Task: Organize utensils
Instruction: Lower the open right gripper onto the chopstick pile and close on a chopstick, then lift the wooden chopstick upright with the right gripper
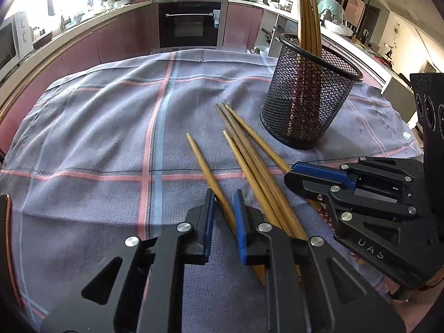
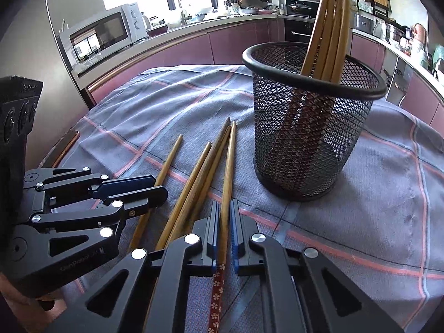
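Note:
Several wooden chopsticks [image 1: 249,161] lie on the checked cloth [image 1: 97,138], in front of a black mesh holder [image 1: 308,94] with several chopsticks upright in it. My left gripper [image 1: 224,202] straddles the leftmost chopstick [image 1: 208,172]; its jaws are a little apart and I cannot tell whether they grip it. My right gripper [image 2: 224,211] has the rightmost chopstick [image 2: 229,163] between its jaws, with small gaps on both sides. The holder [image 2: 308,122] stands just right of it. Each gripper shows in the other's view, the right one [image 1: 294,177] and the left one [image 2: 158,186].
The table sits in a kitchen with pink cabinets, an oven [image 1: 190,25] and a microwave [image 2: 102,33] behind it. A dark object with a copper rim [image 2: 63,144] lies at the cloth's left edge.

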Demonstrator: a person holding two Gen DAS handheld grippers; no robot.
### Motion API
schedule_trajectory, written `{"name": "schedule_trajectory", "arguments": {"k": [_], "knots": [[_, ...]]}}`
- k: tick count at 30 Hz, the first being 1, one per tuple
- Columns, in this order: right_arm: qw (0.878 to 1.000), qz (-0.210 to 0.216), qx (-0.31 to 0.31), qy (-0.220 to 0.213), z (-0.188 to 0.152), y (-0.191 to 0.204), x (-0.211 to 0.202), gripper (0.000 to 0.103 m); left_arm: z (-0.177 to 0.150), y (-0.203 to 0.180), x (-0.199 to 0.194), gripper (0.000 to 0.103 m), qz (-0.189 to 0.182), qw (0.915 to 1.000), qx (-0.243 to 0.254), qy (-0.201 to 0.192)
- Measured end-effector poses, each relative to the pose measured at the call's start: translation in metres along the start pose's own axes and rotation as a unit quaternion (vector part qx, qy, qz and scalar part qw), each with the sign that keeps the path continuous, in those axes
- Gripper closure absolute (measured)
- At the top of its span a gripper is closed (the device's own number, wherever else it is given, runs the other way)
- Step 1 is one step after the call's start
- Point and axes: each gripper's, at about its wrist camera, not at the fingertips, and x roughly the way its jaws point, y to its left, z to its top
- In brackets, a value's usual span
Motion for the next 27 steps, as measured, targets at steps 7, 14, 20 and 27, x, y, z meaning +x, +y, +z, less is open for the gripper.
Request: {"name": "schedule_trajectory", "arguments": {"k": [7, 14, 20, 27], "knots": [[1.0, 0.015, 0.014, -0.005, -0.002, -0.005, -0.005, 0.098, 0.0, -0.001, -0.002, 0.095, -0.006, 1.0, -0.004, 0.002], [0.999, 0.031, 0.017, -0.014, -0.003, -0.007, -0.014, 0.098, -0.001, -0.002, -0.005, 0.095, -0.008, 1.0, -0.005, -0.002], [0.998, 0.05, 0.021, -0.03, -0.006, -0.011, -0.028, 0.098, 0.0, -0.001, -0.016, 0.096, -0.017, 0.9997, -0.009, -0.011], [0.996, 0.071, 0.029, -0.051, -0.008, -0.014, -0.046, 0.098, 0.003, 0.001, -0.03, 0.096, -0.03, 0.9992, -0.014, -0.025]]}}
